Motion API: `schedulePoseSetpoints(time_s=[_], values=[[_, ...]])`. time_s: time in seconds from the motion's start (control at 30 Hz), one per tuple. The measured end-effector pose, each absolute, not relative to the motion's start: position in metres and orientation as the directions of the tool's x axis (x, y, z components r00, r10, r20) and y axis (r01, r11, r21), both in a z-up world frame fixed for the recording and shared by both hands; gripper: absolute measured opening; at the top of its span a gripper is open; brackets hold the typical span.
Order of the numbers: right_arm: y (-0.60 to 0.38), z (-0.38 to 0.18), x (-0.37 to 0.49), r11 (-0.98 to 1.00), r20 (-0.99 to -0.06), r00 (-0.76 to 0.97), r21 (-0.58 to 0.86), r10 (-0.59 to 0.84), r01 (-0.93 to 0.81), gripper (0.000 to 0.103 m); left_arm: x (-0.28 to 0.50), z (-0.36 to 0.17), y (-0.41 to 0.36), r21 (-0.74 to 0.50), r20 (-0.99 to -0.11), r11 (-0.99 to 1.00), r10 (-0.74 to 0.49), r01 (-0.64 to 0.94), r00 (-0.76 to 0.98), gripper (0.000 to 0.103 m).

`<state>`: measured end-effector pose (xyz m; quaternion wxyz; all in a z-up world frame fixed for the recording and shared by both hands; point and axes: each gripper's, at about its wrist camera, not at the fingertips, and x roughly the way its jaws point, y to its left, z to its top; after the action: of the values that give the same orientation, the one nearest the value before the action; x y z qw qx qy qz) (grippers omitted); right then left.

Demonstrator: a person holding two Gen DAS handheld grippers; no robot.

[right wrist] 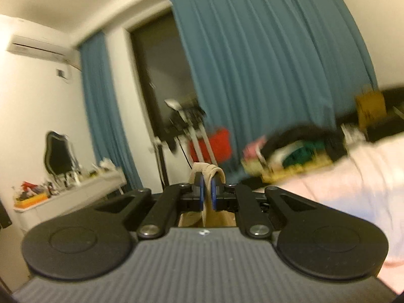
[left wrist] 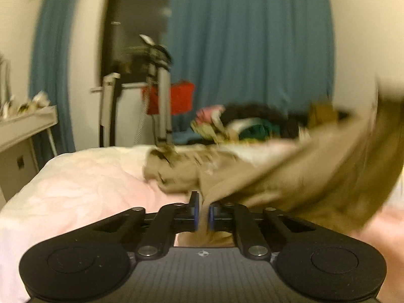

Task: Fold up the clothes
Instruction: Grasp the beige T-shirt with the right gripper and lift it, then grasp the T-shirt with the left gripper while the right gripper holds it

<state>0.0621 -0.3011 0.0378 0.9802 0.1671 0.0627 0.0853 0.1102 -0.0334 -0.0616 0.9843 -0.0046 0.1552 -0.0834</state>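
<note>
Pinching the tan garment (left wrist: 290, 174) at its edges with both my left gripper (left wrist: 204, 212) and right gripper (right wrist: 207, 192) clamped on it, I judge the cloth light, limp, apt to sag ahead over the pink bed (left wrist: 75, 189).

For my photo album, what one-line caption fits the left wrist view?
Left gripper pinches a corner of the tan garment above the pink bedspread.
</note>
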Motion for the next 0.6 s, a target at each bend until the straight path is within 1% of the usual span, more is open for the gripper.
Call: schedulePoseSetpoints(time_s=[0.1, 0.2, 0.3, 0.4, 0.43, 0.53, 0.6], values=[[-0.302, 0.021, 0.089, 0.926, -0.224, 0.956, 0.366, 0.189, -0.097, 0.009, 0.095, -0.042, -0.011, -0.108, -0.226, 0.982, -0.178, 0.157, 0.958, 0.005], [-0.294, 0.009, 0.104, 0.920, -0.309, 0.925, 0.382, 0.222, -0.094, 0.010, 0.076, -0.022, 0.004, -0.128, -0.178, 0.974, -0.210, 0.189, 0.961, 0.004], [-0.285, 0.007, 0.104, 0.920, -0.336, 0.906, 0.371, 0.258, -0.124, 0.010, 0.048, -0.003, 0.015, -0.147, -0.150, 0.963, -0.248, 0.226, 0.957, 0.004], [-0.280, 0.014, 0.087, 0.914, -0.318, 0.901, 0.368, 0.296, -0.170, 0.010, 0.019, 0.014, 0.026, -0.168, -0.128, 0.956, -0.264, 0.242, 0.956, 0.004], [-0.279, 0.016, 0.084, 0.907, -0.312, 0.898, 0.378, 0.311, -0.183, 0.010, 0.014, 0.018, 0.029, -0.174, -0.131, 0.955, -0.266, 0.242, 0.955, 0.004], [-0.276, 0.021, 0.081, 0.893, -0.305, 0.888, 0.397, 0.345, -0.210, 0.010, 0.029, 0.022, 0.036, -0.191, -0.219, 0.958, -0.253, 0.213, 0.942, 0.004], [-0.272, 0.017, 0.086, 0.901, -0.334, 0.880, 0.386, 0.337, -0.199, 0.011, 0.058, 0.019, 0.035, -0.176, -0.317, 0.971, -0.211, 0.161, 0.924, 0.004]])
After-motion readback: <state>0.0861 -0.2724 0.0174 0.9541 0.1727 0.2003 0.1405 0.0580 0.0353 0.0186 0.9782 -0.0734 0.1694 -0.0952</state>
